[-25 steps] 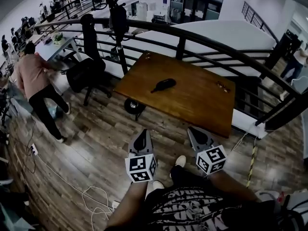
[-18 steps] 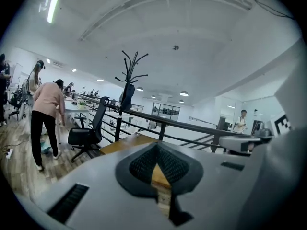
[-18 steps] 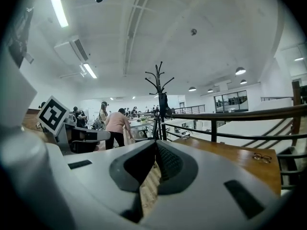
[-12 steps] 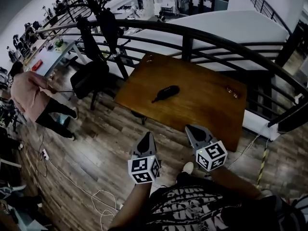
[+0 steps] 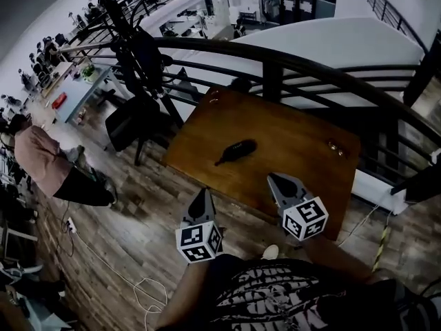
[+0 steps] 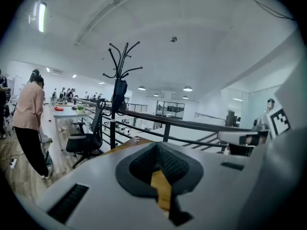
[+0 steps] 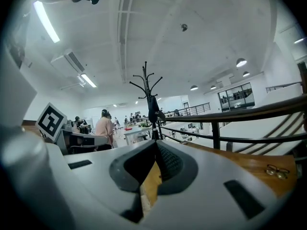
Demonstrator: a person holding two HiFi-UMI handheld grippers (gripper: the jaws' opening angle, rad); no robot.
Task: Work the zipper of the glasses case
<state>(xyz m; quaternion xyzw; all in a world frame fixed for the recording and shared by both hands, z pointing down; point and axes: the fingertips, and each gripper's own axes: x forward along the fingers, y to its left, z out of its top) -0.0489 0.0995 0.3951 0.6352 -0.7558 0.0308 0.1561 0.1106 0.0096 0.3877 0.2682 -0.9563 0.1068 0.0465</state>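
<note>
Distance to the wooden table [image 5: 289,140] has shrunk over the last second: both grippers have come forward, so the right gripper [image 5: 275,179] now reaches over the table's near edge, while the left gripper [image 5: 203,193] appears just short of that edge, above the floor [image 5: 138,233]. Both pairs of jaws are pressed together with nothing between them, and the black glasses case [image 5: 236,151] lies untouched near the middle of the table, well ahead of the 2 grippers, its zipper too small to read. By my judgement this is only the approach, with 0 zipper work done so far.
</note>
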